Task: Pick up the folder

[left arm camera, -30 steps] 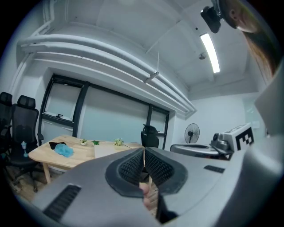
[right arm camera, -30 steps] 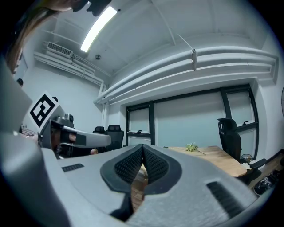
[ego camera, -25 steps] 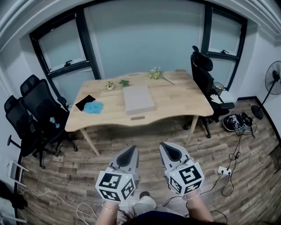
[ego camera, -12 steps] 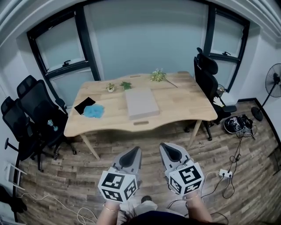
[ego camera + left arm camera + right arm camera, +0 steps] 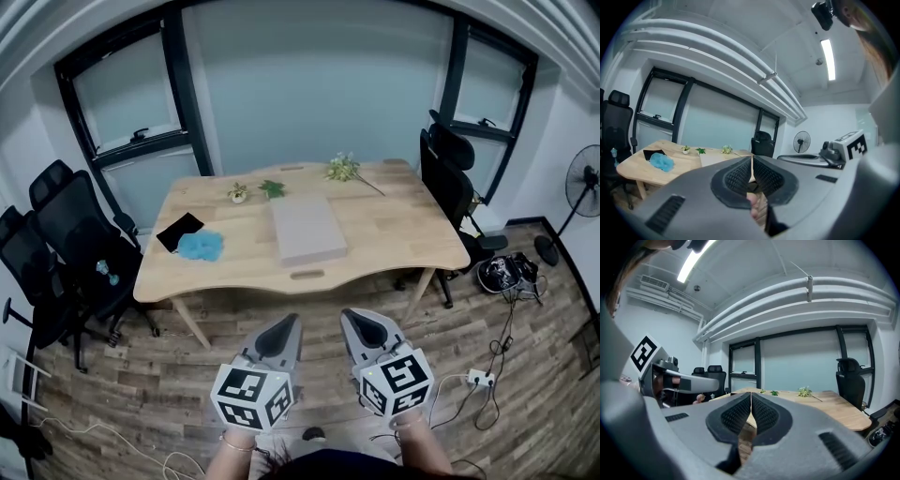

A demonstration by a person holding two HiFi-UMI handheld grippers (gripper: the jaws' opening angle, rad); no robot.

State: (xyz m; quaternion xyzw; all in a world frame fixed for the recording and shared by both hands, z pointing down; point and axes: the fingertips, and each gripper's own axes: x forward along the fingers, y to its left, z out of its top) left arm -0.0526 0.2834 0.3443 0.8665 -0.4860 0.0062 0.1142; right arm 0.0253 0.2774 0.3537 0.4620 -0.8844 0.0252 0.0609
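Observation:
A flat grey folder [image 5: 307, 230] lies in the middle of the wooden table [image 5: 394, 230], its long side running away from me. In the left gripper view the folder [image 5: 715, 160] shows as a pale slab just above the jaws. My left gripper [image 5: 281, 330] and right gripper [image 5: 364, 325] hang side by side over the floor, well short of the table's front edge. Both are shut with nothing between the pads. The left gripper [image 5: 752, 161] and the right gripper [image 5: 751, 404] each point level toward the table.
A black pad [image 5: 180, 231] and a blue fluffy cloth [image 5: 199, 247] lie at the table's left. Small plants [image 5: 272, 188] and a flower sprig [image 5: 345, 170] sit at its far edge. Black office chairs [image 5: 66, 234] stand left, another chair [image 5: 452, 178] right. Cables and a power strip [image 5: 480, 378] lie on the floor.
Both grippers and the head have moved forward toward the table, which now looks nearer and larger. The jaws stay shut.

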